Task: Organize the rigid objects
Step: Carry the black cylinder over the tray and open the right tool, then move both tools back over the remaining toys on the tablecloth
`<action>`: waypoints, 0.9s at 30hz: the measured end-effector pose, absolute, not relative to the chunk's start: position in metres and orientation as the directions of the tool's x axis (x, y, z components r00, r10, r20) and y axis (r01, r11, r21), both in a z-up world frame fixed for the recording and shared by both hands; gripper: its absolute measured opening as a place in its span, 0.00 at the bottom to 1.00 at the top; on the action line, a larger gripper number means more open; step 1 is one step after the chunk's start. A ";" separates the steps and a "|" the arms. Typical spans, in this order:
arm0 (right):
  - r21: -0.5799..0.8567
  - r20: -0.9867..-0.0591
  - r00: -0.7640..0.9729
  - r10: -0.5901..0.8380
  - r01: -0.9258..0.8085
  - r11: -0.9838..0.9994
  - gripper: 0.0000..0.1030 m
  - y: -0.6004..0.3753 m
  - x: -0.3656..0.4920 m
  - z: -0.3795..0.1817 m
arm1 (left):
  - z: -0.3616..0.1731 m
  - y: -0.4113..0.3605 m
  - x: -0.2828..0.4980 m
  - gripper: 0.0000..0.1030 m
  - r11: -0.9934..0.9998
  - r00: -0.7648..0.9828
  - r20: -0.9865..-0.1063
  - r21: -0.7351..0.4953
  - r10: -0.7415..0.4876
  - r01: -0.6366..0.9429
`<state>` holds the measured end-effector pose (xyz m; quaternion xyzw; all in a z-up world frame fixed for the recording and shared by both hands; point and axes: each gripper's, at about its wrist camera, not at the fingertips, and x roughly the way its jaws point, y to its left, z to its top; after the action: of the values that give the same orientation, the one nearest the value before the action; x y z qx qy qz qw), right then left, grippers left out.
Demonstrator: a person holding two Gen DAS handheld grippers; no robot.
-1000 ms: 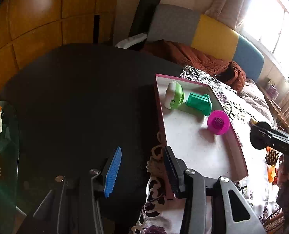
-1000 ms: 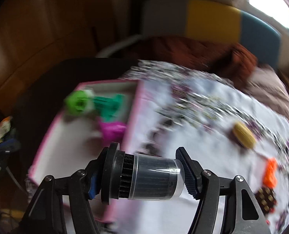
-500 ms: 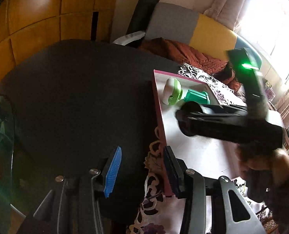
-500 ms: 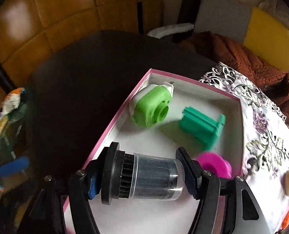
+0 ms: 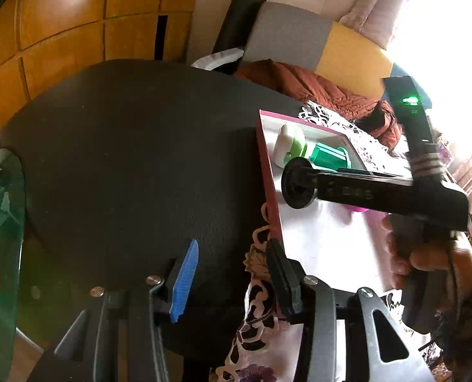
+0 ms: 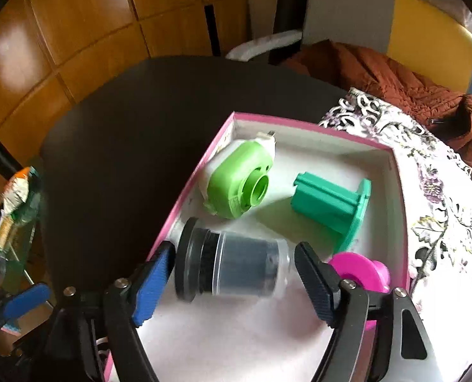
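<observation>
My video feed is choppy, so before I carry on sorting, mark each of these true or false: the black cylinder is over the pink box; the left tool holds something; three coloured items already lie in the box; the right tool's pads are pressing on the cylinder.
1. The black cylinder is over the pink box. True.
2. The left tool holds something. False: nothing is between its fingers.
3. Three coloured items already lie in the box. True: the light green part, the teal spool and the magenta piece.
4. The right tool's pads press on the cylinder. False: its jaws are opening, with gaps showing on both sides of the cylinder.
</observation>
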<state>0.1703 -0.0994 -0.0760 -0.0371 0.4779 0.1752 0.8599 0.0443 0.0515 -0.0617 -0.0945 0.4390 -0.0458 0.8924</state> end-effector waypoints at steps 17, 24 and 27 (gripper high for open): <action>0.104 -0.758 0.599 0.257 -0.279 0.955 0.83 -0.166 0.109 -0.039 | -0.051 0.030 0.036 0.43 0.985 0.621 -0.769 -0.167 -0.153 0.036; 0.084 -0.743 0.635 0.210 -0.224 0.971 0.84 -0.204 0.092 -0.031 | -0.045 0.015 0.034 0.43 0.986 0.621 -0.766 -0.149 -0.166 0.080; 0.084 -0.739 0.647 0.185 -0.184 0.979 0.84 -0.226 0.088 -0.029 | -0.044 0.010 0.033 0.43 0.985 0.619 -0.767 -0.140 -0.169 0.096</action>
<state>0.0879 -0.2257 -0.0294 0.0006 0.4074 0.1016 0.9076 0.0333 0.0097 -0.0442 -0.0428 0.4300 -0.0737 0.8988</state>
